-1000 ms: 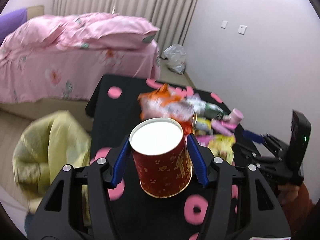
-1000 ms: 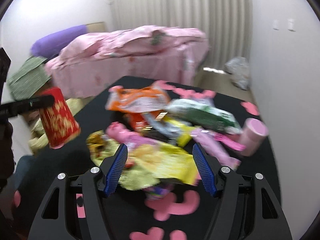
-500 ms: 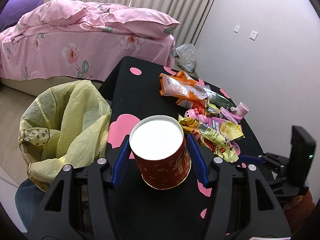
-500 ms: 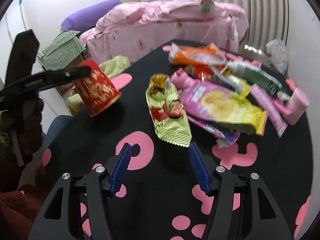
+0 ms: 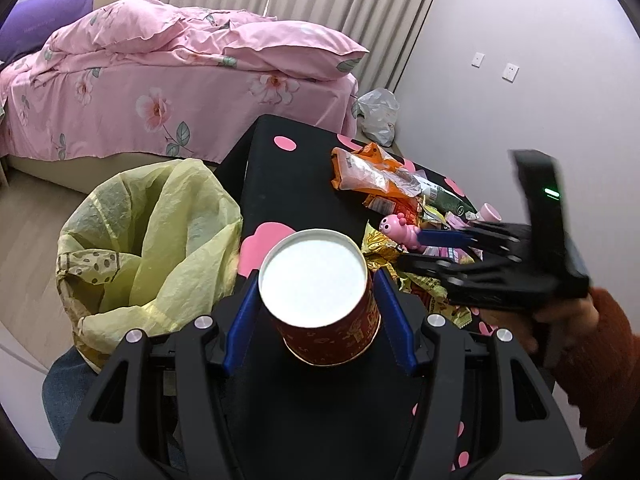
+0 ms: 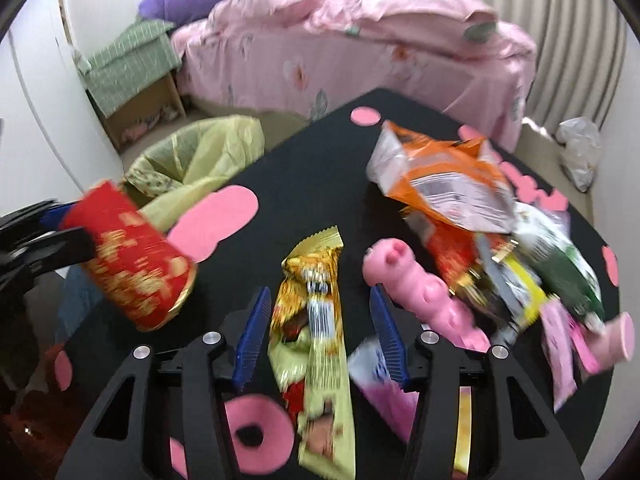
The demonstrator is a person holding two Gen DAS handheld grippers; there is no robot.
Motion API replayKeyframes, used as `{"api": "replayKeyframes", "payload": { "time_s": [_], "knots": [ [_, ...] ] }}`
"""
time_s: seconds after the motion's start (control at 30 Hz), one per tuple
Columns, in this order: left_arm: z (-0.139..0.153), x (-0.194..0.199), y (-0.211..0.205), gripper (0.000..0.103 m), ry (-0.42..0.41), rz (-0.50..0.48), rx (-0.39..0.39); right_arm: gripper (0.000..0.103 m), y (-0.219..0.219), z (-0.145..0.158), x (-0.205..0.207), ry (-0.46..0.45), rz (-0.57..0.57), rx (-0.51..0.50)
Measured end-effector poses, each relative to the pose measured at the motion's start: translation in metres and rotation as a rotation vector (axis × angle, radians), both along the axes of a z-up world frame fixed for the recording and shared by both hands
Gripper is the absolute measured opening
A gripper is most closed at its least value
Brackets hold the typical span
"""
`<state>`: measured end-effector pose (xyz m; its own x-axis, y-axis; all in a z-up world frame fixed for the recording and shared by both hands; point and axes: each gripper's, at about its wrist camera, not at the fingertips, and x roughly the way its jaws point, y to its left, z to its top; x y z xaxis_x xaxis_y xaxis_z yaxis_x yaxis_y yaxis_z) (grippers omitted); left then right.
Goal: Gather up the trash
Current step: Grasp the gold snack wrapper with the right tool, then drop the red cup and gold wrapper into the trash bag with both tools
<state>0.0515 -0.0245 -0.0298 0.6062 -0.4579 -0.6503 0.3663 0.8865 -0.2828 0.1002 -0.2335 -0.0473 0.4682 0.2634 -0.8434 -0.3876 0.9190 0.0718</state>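
left hand-held gripper (image 5: 316, 312): clamped on red paper cup (image 5: 320, 300), held above near-left edge of black surface (image 5: 288, 184), beside yellow trash bag (image 5: 152, 240) | right hand-held gripper (image 6: 320, 336): jaws closing around gold snack wrapper (image 6: 316, 320), pads not touching yet | wrapper lies flat on surface, pink pig toy (image 6: 416, 284) just right, wrapper pile far right

The right gripper (image 6: 318, 330) is coming down over the pile of wrappers, and its jaws are closing around the gold wrapper (image 6: 316, 344), which is now lying between the blue pads without being pressed. In its view the wrapper is sliding from 12 o'clock toward 6. The left gripper (image 5: 316, 308), carrying the red cup (image 5: 326, 312), is nearing the yellow trash bag (image 5: 148, 240), now at 9 o'clock of the cup.
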Motion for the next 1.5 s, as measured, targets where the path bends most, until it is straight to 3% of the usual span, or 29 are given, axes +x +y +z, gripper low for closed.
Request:
{"api": "replayKeyframes", "payload": {
  "time_s": [0.1, 0.13, 0.17, 0.23, 0.83, 1.03, 1.3, 1.5],
  "knots": [
    [0.0, 0.0, 0.002, 0.054, 0.0, -0.004, 0.0, 0.048, 0.008, -0.012, 0.016, 0.041, 0.015, -0.023],
    [0.0, -0.001, 0.001, 0.054, -0.001, -0.001, 0.0, 0.043, 0.011, -0.015, 0.02, 0.05, 0.025, -0.039],
    [0.0, -0.001, 0.001, 0.054, -0.002, 0.0, 0.001, 0.03, 0.014, -0.017, 0.022, 0.06, 0.038, -0.053],
    [0.001, -0.002, 0.003, 0.054, -0.003, -0.001, -0.003, 0.027, 0.017, -0.017, 0.021, 0.071, 0.056, -0.059],
    [0.016, -0.004, 0.006, 0.052, -0.035, 0.014, -0.02, 0.025, -0.008, 0.085, -0.036, -0.245, -0.033, 0.035],
    [0.038, -0.005, 0.011, 0.052, -0.108, 0.037, 0.004, 0.025, -0.015, 0.113, -0.045, -0.352, -0.093, 0.113],
    [0.076, 0.011, 0.065, 0.052, -0.226, 0.212, 0.064, 0.025, 0.006, 0.132, -0.036, -0.408, -0.076, 0.201],
    [0.07, 0.03, 0.119, 0.052, -0.227, 0.372, 0.124, 0.025, 0.045, 0.13, -0.008, -0.419, -0.016, 0.245]
  ]
}}
